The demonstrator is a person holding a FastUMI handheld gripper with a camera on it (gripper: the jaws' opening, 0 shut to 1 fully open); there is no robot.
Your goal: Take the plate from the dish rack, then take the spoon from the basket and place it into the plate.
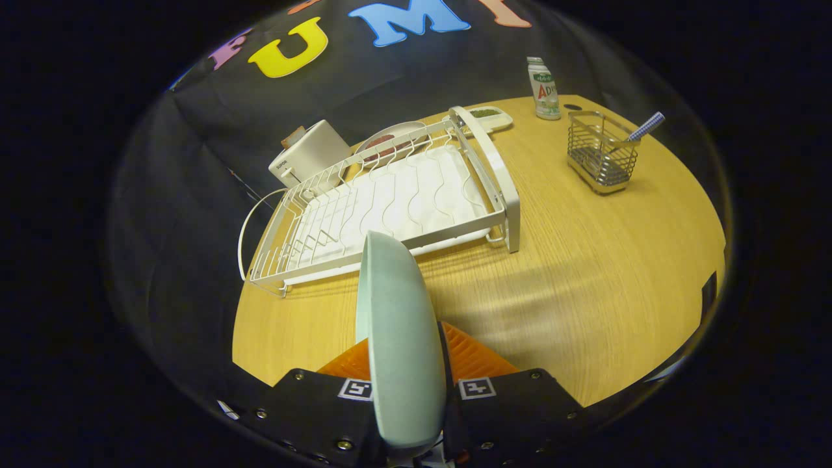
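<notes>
Between the two fingers of the gripper (408, 396) stands the plate (396, 338), a pale one, held on its edge so that its rim rises up ahead of the fingers and covers a little of the near side of the dish rack (390, 201). Both fingers press on the plate, one on each side of it, so the gripper pinches it firmly. Beyond the plate lies the wooden table (585, 273), and on it the white wire dish rack with its tray below; the rack has no dishes in its slots as far as I can see. Behind the rack, close to the black cloth wall, stands a white box-like appliance (309, 156), and next to this a round dish (390, 140) with something dark red on it shows behind the far wires of the rack. At the far end of the rack there is a small white tray (491, 117) with something green in it. Further on the table, well apart from the rack, stands a metal wire basket (599, 153), and the spoon (643, 128) leans in it with its handle sticking out over the rim. Near the basket, at the far edge of the table, a small white bottle (543, 89) with a green label stands upright.
</notes>
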